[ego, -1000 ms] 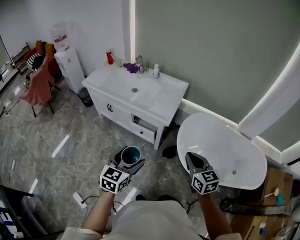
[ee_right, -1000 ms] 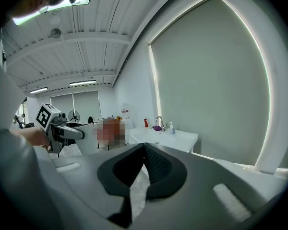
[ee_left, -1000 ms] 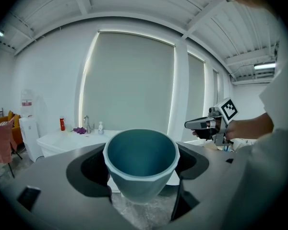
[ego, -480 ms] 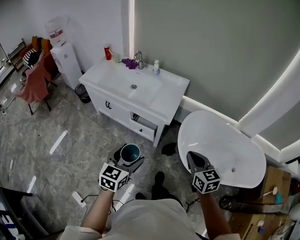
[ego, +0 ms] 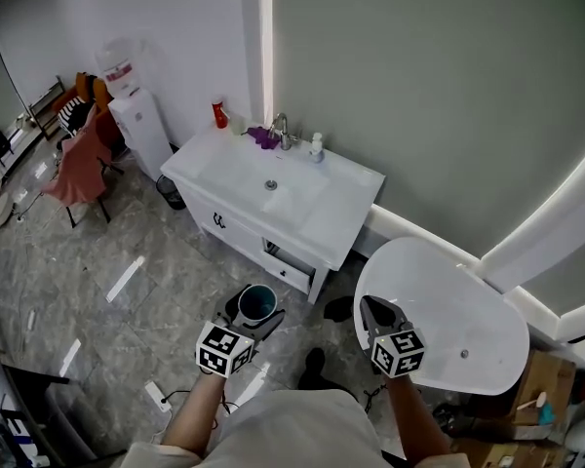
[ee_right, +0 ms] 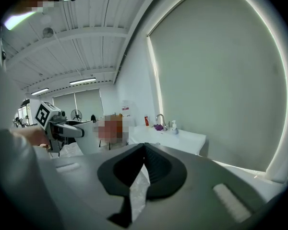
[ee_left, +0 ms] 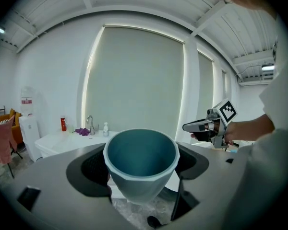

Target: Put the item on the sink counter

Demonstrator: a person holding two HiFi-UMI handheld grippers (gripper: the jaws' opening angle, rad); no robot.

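The cup stands upright in the left hand-held gripper. Its long axis runs top to bottom and its open mouth faces up, so the head view looks straight into the teal inside. It hangs over the grey floor, well apart from the white tabletop with its sink. The left hand-held gripper is clenched on the cup, one jaw against each side of its pale outer wall. The right hand-held gripper has its jaws pressed together on nothing.

Compared with a second ago, the sink cabinet sits further right and a little lower in the head view, while both hand-held grippers and the cup keep their places in the frame. A dark shoe, not seen a second ago, now shows between the arms.

Only the left gripper view shows the cup's tapering wall and the jaws bearing on it; the right hand-held gripper also shows there, off to the right. The right gripper view shows its own jaws meeting at the tips. All three views show the faucet, red bottle, purple cloth and soap bottle at the back of the tabletop. The head view alone shows the whole floor and the water dispenser.
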